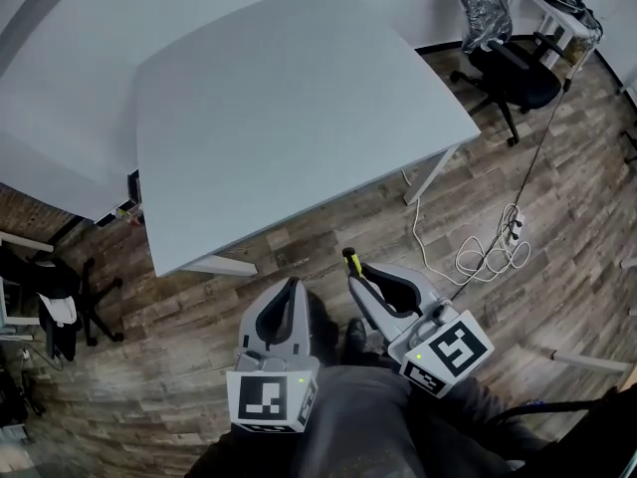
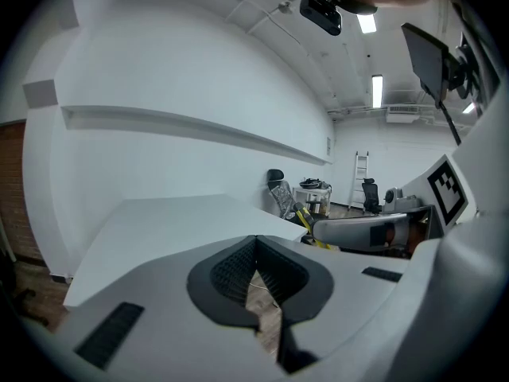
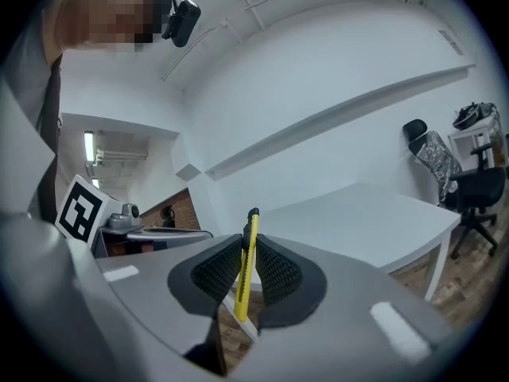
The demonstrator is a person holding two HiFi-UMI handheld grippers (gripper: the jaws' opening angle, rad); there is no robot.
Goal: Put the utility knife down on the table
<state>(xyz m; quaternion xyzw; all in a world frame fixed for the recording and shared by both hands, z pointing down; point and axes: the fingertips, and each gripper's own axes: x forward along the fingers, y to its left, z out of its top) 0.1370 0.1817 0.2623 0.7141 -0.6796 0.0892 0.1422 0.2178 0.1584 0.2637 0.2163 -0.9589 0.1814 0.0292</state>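
Right gripper (image 3: 247,255) pinches the yellow utility knife (image 3: 252,224).

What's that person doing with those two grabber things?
A person holds a grey two-jaw gripper in each hand. The right gripper is shut on a thin yellow utility knife. The left gripper is shut on nothing. Both are in front of the big white table, and the knife is not on it yet.
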